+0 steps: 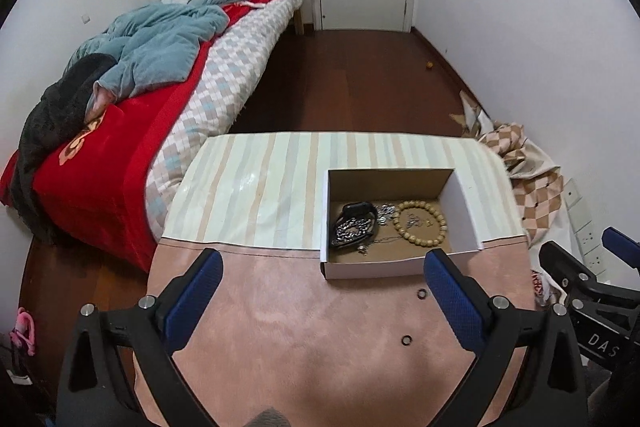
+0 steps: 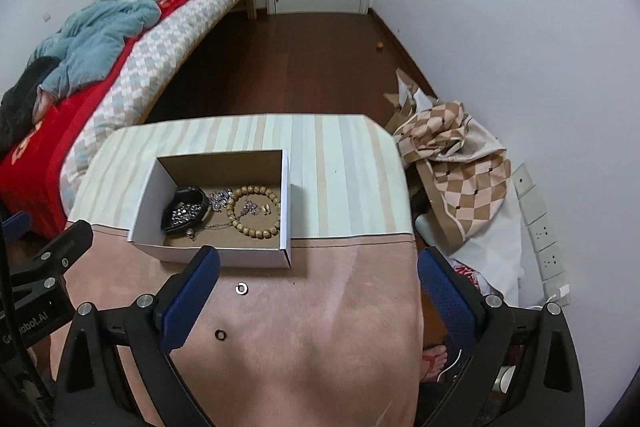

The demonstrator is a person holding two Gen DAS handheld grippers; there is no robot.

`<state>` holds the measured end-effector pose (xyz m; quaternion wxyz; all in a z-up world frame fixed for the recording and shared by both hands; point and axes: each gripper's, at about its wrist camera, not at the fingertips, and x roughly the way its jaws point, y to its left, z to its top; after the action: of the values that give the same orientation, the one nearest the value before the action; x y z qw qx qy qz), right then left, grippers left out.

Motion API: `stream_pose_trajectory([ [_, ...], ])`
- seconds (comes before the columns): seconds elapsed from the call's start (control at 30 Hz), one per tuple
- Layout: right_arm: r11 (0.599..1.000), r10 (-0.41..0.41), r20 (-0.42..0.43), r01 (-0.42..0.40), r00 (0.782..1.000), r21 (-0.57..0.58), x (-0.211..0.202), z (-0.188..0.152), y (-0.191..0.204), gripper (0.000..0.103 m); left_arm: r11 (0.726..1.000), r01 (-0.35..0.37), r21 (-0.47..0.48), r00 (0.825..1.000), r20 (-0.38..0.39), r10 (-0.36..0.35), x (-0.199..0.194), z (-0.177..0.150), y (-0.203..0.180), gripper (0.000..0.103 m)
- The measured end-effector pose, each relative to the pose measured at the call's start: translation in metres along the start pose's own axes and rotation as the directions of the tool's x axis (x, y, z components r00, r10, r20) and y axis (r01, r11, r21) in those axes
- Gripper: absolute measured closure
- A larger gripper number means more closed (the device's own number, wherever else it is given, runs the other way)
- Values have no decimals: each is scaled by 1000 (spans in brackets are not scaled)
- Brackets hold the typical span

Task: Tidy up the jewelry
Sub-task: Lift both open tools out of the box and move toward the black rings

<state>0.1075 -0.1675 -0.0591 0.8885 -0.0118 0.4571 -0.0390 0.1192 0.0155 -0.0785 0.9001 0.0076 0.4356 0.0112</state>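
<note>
An open white cardboard box (image 1: 466, 205) (image 2: 150, 183) stands on the table. Inside lie a wooden bead bracelet (image 1: 420, 223) (image 2: 253, 211), a black band with a silver chain (image 1: 354, 225) (image 2: 185, 213) and small silver pieces. Two rings lie on the pink cloth in front of the box: a shiny one (image 1: 422, 293) (image 2: 241, 288) near the box and a dark one (image 1: 406, 339) (image 2: 220, 335) closer to me. My left gripper (image 1: 324, 275) is open and empty above the cloth, left of the rings. My right gripper (image 2: 318, 273) is open and empty, right of the rings.
The table has a pink cloth (image 1: 304, 327) at the front and a striped cover (image 1: 260, 183) behind. A bed (image 1: 120, 115) stands to the left. Checked fabric (image 2: 460, 163) and wall sockets (image 2: 540, 227) are on the right. Dark wood floor and a door lie beyond.
</note>
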Motion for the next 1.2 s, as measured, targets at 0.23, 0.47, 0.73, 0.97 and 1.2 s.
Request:
stream_pose_trajectory([
  [0.23,1000,5,81,-5,997,8,-49,-9,-4,3,1000,13,-8,998,68,-13,-44,-5,-4,0],
  [0.47,1000,14,141,-17,990,20,-84,-14,-9,3,1000,8,-2,992,123,-7,-74,-8,-5,0],
  [0.73,999,30,143,-35,989,36,-87,-25,-13,3,1000,-13,-16,995,95,15,-61,-19,-9,0],
  [0.97,997,13,39,-16,999,74,-34,-52,-26,3,999,-33,2,999,-27,33,-3,-52,-20,0],
  [1.2,991,10,-129,7,992,135,48,-95,-49,13,999,35,22,977,-213,-30,68,-92,-40,1],
])
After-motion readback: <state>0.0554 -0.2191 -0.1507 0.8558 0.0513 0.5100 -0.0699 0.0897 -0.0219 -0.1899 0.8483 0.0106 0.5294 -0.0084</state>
